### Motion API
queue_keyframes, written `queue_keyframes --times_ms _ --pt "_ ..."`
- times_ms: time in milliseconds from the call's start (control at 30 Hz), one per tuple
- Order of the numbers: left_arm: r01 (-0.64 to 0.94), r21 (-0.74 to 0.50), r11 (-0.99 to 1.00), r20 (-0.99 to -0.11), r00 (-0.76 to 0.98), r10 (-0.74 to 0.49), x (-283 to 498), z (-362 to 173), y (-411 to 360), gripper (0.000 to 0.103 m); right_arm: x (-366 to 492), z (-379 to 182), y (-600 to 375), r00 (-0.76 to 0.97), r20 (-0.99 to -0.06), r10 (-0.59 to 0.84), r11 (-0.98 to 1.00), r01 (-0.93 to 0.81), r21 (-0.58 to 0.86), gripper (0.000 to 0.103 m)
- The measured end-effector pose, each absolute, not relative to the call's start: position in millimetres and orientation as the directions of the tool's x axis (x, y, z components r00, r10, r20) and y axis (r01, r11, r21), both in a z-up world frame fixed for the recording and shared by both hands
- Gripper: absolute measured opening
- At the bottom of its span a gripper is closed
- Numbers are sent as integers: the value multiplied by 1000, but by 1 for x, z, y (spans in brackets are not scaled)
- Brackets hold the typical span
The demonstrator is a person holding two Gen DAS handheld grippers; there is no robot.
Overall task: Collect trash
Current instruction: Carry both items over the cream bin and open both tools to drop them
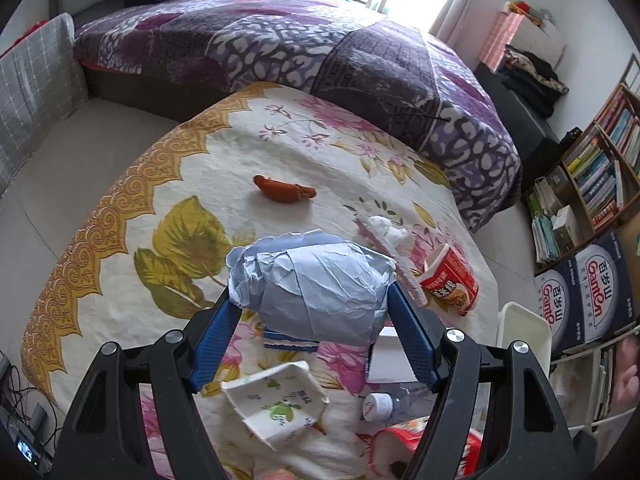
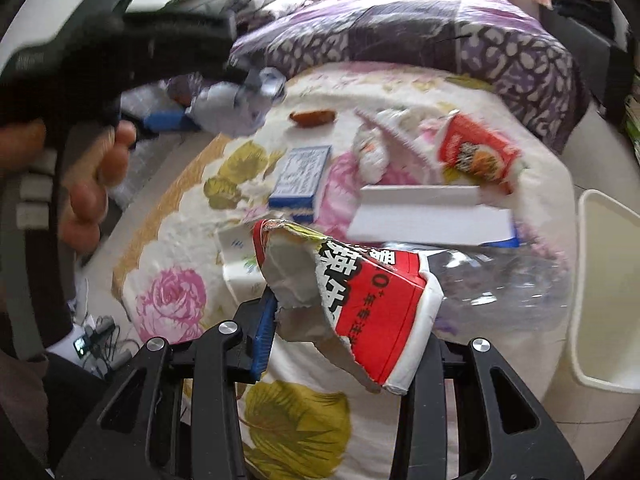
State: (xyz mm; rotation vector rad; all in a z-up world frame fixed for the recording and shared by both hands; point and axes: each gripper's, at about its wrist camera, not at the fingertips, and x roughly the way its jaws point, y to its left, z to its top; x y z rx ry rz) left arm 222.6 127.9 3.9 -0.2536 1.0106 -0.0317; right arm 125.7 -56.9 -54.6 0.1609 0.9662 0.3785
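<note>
Torn red cup (image 2: 372, 300), clamped by right hand-held gripper (image 2: 344, 320), slants rim-first toward upper left.

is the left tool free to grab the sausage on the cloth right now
Probably not yet. The left tool is already shut on a crumpled blue paper ball. The sausage lies uncovered on the flowered cloth beyond it, so the path looks clear once the paper is dropped.

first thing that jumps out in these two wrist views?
The crumpled pale blue paper ball clamped in the left gripper fills the left view. In the right view, the right gripper pinches a torn red-and-white paper cup above the floral-covered table. A white bin stands at the table's right edge.
</note>
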Motion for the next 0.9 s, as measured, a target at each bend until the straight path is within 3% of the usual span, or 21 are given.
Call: queue_keyframes --times_ms 533,900 --pt "31 -215 976 -826 527 -199 222 -1 57 73 122 -30 -174 662 -734 154 967 52 250 37" --pt "158 -216 964 -814 515 -267 212 -8 -13 73 103 -40 -252 630 -772 -82 919 348 186 42"
